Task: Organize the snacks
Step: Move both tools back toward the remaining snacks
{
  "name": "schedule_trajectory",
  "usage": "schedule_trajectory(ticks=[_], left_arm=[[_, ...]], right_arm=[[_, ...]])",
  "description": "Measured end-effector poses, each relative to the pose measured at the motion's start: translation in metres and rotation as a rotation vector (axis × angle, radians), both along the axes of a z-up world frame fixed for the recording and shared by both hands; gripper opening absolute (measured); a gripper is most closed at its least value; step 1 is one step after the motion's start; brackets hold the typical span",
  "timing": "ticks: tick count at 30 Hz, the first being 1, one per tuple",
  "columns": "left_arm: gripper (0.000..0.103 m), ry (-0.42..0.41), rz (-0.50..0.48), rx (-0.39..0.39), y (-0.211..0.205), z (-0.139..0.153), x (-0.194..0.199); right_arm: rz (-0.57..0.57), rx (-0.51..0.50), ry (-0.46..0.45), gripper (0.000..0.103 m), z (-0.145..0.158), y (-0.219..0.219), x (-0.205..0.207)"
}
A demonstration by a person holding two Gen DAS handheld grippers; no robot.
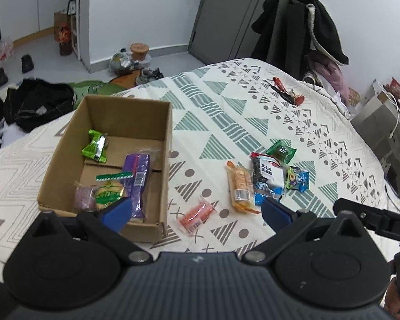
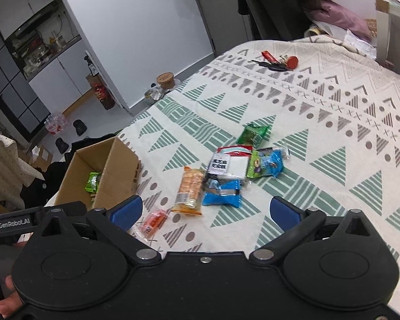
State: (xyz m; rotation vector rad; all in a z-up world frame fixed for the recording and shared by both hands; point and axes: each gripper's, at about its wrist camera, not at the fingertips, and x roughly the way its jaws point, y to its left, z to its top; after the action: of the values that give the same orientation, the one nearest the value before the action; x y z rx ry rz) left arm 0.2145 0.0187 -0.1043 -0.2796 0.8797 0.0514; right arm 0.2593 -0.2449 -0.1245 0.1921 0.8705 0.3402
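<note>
An open cardboard box [image 1: 66,157] [image 2: 120,165] sits on the patterned bedspread and holds a green packet [image 1: 94,146], a purple packet [image 1: 137,184] and other snacks. Loose snacks lie to its right: a small pink packet [image 1: 197,213] [image 2: 154,221], an orange cracker pack [image 1: 241,186] [image 2: 189,189], a blue packet [image 2: 221,194], a black-and-white pack [image 1: 268,170] [image 2: 228,164], a dark green packet [image 1: 281,150] [image 2: 253,133]. My left gripper [image 1: 196,212] hangs open above the pink packet, nothing between its fingers. My right gripper [image 2: 205,210] is open above the blue packet, empty.
Keys with red tags [image 1: 288,92] [image 2: 277,62] lie farther back on the bedspread [image 1: 213,112]. Dark clothes hang at the back right [image 1: 301,26]. Bags, shoes and jars sit on the floor to the left [image 1: 40,101]. A hand [image 2: 2,304] shows at the lower left.
</note>
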Motion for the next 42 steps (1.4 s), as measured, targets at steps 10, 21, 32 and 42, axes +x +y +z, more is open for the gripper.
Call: schedule_trajectory(ticks=[10,21,32,42], left_arm=[[0.093,0.005,-0.077,0.037,-0.03,-0.019,0.011],[0.056,0.079,-0.127,0.043,-0.051,-0.056,0.039],[0.047,0.126,-0.109,0.098,-0.058,-0.088,0.07],[0.046,0.176,-0.084,0.143,-0.058,-0.116,0.08]], right_arm=[[-0.045,0.064,0.068,0.092,-0.029,-0.02,0.01],[-0.021,0.12,0.13,0.063,-0.05,-0.025,0.029],[-0.016,0.139,0.205,0.051,-0.078,-0.025,0.056],[0.017,0.134,0.241,0.05,-0.097,-0.017,0.071]])
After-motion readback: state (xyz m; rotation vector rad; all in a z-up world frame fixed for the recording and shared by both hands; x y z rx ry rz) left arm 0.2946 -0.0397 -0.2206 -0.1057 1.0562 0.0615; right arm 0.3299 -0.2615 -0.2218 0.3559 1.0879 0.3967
